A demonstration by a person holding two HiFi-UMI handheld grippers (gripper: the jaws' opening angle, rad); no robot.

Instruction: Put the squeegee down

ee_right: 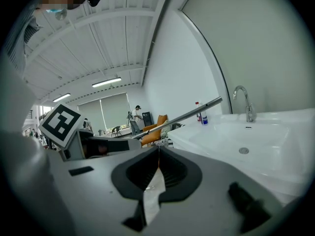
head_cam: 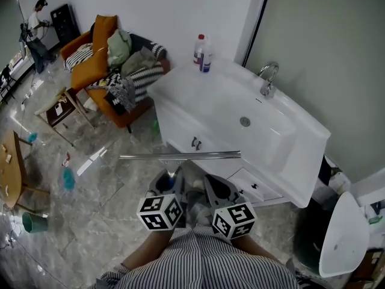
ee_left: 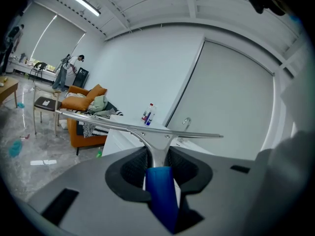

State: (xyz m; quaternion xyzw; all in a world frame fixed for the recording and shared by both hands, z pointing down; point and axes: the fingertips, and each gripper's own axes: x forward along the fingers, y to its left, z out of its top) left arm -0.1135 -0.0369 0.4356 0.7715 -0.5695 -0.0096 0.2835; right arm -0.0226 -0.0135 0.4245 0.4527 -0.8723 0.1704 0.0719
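The squeegee has a long metal blade bar and a blue handle. My left gripper is shut on it where the metal neck meets the handle, and the blade lies crosswise ahead of the jaws. In the head view the blade hangs level in the air, in front of the white vanity cabinet and just short of the basin. My right gripper sits close beside the left one, its pads together with nothing between them. The blade shows past the right gripper to the upper right.
The white basin has a chrome faucet and two bottles at its back corner. An orange armchair piled with clothes stands to the left, with a stool and a wooden table. A person stands far off.
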